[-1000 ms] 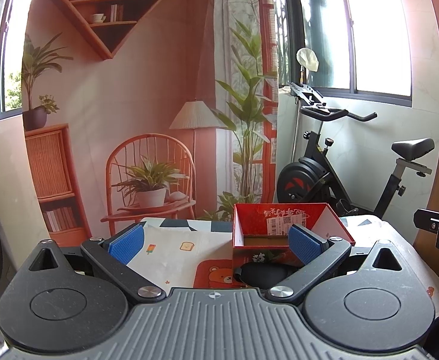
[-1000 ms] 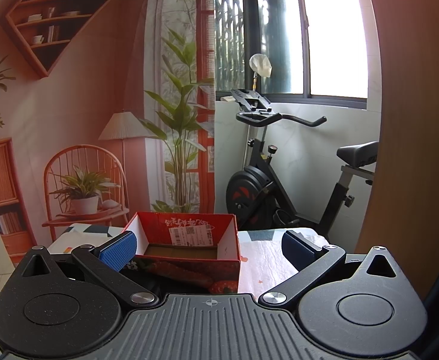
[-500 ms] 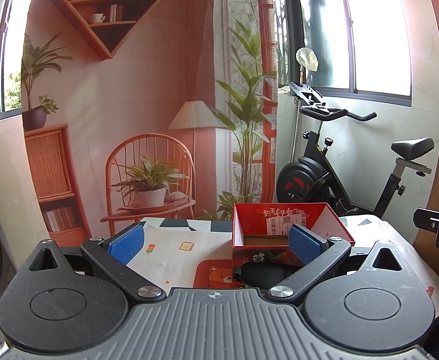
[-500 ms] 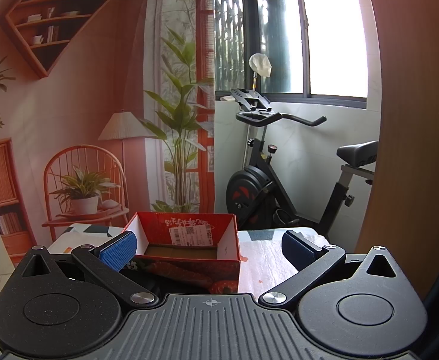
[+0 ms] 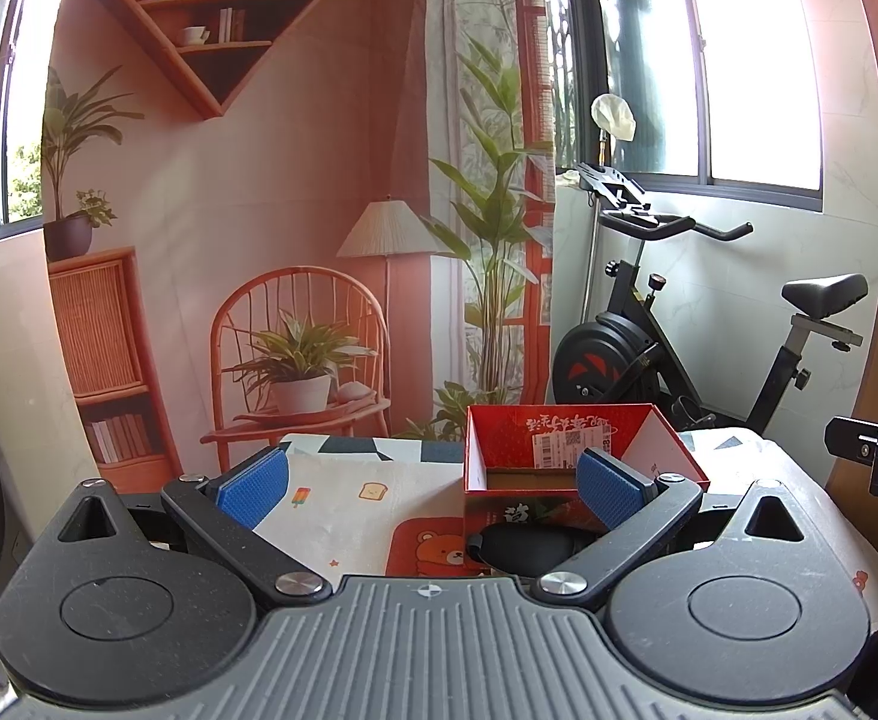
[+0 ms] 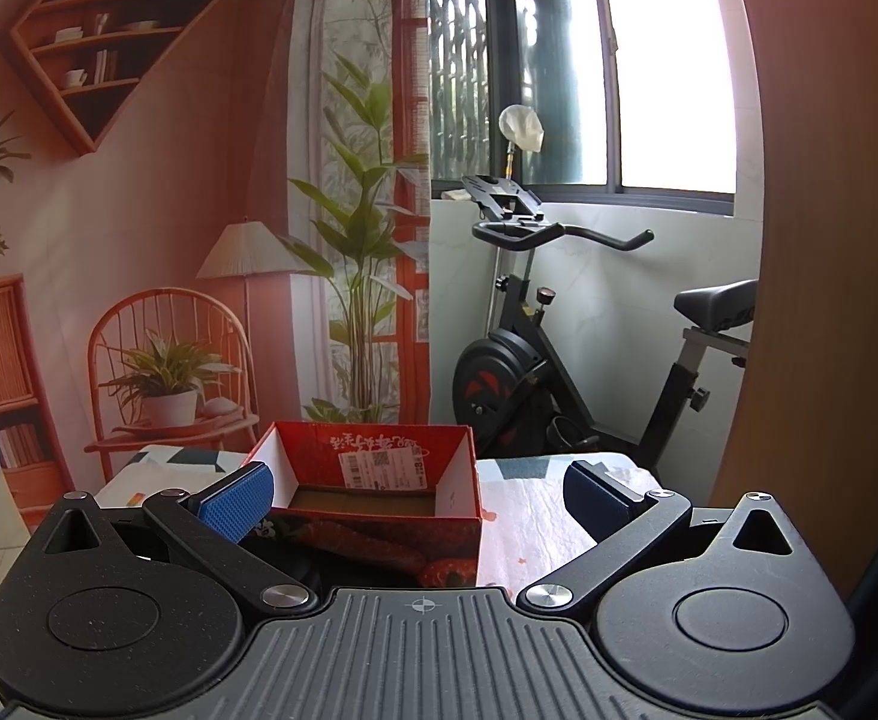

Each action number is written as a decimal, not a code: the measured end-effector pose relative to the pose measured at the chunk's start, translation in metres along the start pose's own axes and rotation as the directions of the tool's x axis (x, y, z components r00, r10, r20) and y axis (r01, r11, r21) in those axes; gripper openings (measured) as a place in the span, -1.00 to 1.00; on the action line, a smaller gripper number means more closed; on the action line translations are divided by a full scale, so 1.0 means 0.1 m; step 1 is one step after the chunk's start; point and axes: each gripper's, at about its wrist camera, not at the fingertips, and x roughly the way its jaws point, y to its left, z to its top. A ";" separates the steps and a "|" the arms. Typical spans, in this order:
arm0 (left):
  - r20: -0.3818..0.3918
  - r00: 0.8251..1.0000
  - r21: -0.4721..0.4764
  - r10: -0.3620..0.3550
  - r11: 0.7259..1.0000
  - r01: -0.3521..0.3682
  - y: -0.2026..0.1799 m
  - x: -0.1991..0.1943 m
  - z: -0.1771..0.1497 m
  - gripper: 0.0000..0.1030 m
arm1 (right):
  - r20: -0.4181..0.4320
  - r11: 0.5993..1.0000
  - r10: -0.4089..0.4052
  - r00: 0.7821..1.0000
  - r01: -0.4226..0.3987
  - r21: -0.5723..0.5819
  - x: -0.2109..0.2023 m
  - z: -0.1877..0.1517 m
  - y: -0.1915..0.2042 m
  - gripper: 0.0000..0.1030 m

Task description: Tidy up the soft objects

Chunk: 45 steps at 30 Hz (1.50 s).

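Note:
An open red cardboard box (image 5: 565, 450) with a white shipping label stands on the table with a patterned cloth (image 5: 355, 498); the right wrist view shows the same red box (image 6: 373, 480) just ahead. A dark soft object (image 5: 526, 549) lies on the cloth against the box's near side, low between my left fingers. My left gripper (image 5: 433, 480) is open, its blue pads wide apart, nothing held. My right gripper (image 6: 418, 495) is open too and holds nothing, with the box between and beyond its fingers. The box's inside looks bare, showing a brown bottom.
An exercise bike (image 5: 679, 348) stands behind the table on the right, below a window. A printed backdrop (image 5: 259, 180) with shelf, chair and plants covers the far wall. A brown panel (image 6: 829, 240) rises at the right. The other gripper's black edge (image 5: 877, 450) shows at the right.

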 end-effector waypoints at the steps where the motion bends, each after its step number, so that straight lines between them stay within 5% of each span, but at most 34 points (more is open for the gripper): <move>1: 0.000 1.000 0.000 0.000 1.000 0.000 0.00 0.00 0.00 1.00 | 0.000 1.000 0.000 1.000 0.000 0.000 0.00 0.00 0.00 0.99; 17: -0.016 1.000 -0.019 -0.008 1.000 0.007 0.02 0.08 -0.06 1.00 | -0.012 1.000 0.021 1.000 -0.021 0.019 0.07 -0.08 -0.01 0.99; 31: -0.169 0.985 -0.066 -0.035 0.997 0.024 0.17 0.92 -0.46 1.00 | -0.126 0.995 0.070 0.990 -0.060 0.078 0.99 -0.69 -0.33 0.99; 42: -0.298 0.948 -0.034 -0.112 0.994 0.107 -0.03 1.61 -0.94 0.97 | -0.279 0.995 0.097 0.955 -0.089 0.044 1.62 -1.15 -0.31 0.99; 45: -0.354 0.924 -0.076 -0.144 0.989 0.125 -0.04 1.81 -1.05 0.86 | -0.325 0.995 0.096 0.941 -0.092 0.029 1.79 -1.26 -0.25 0.92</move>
